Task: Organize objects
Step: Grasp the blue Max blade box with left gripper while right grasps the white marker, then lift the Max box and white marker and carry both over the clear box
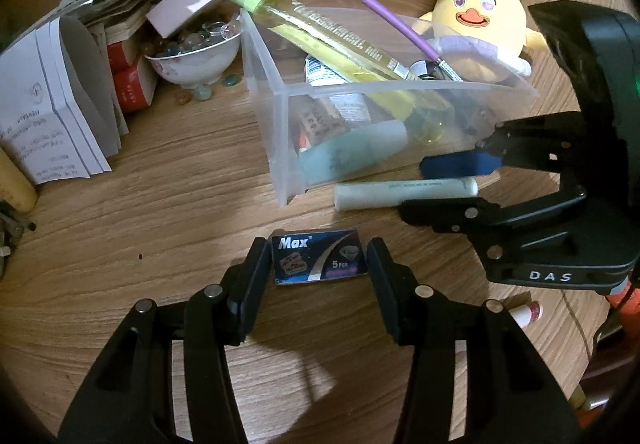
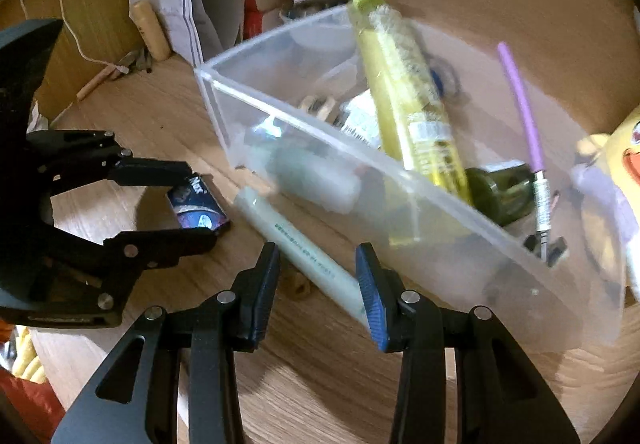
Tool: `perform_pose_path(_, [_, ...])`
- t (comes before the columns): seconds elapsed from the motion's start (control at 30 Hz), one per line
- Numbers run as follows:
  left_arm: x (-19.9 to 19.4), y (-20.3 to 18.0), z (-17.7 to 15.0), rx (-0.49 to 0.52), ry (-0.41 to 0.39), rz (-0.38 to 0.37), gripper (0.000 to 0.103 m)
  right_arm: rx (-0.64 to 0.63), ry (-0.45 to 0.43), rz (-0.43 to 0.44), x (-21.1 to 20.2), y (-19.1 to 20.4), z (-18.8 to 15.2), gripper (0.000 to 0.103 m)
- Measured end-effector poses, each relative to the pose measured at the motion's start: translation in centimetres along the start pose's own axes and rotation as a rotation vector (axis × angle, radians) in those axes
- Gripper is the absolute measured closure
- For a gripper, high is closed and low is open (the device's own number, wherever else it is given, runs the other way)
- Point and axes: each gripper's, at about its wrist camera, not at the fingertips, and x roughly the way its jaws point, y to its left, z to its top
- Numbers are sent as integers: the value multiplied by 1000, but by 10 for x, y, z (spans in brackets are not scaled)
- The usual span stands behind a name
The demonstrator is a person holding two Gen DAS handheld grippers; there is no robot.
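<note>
A small blue "Max" blade packet (image 1: 319, 258) lies flat on the wooden table between the open fingers of my left gripper (image 1: 318, 264); it also shows in the right wrist view (image 2: 199, 203). A pale green tube (image 1: 406, 192) lies on the table beside the clear plastic bin (image 1: 280, 147). My right gripper (image 2: 318, 268) is open with its fingers on either side of that tube (image 2: 304, 248). The bin (image 2: 400, 171) holds a yellow-green bottle (image 1: 320, 27), a purple-handled tool (image 2: 524, 111) and other tubes.
A yellow chick plush with bunny ears (image 1: 476, 15) sits behind the bin. A bowl of glass pebbles (image 1: 196, 47), a white box (image 1: 186, 5), folded papers (image 1: 52, 99) and red packs (image 1: 132, 83) crowd the back left. A lipstick-like item (image 1: 528, 314) lies at the right.
</note>
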Motion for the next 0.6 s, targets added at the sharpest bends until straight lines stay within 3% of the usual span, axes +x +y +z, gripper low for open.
perform_pose_path(0.13, [-1, 1, -2, 4, 1, 1, 53, -1, 15, 35, -5, -2, -5, 80])
perform_pose_path(0.23, [-1, -2, -3, 18, 6, 1, 40, -16, 15, 41, -11, 0, -14, 85])
perform_pose_path(0.3, [0, -6, -4, 35, 6, 20, 40, -22, 11, 48, -11, 5, -15, 88])
perform_pose_path(0.4, [2, -10, -3, 56, -2, 45, 55, -36, -11, 37, -15, 12, -18, 89])
perform_pose_path(0.6, [-4, -1, -2, 2, -25, 3, 55, -17, -76, 43, -35, 14, -25, 89])
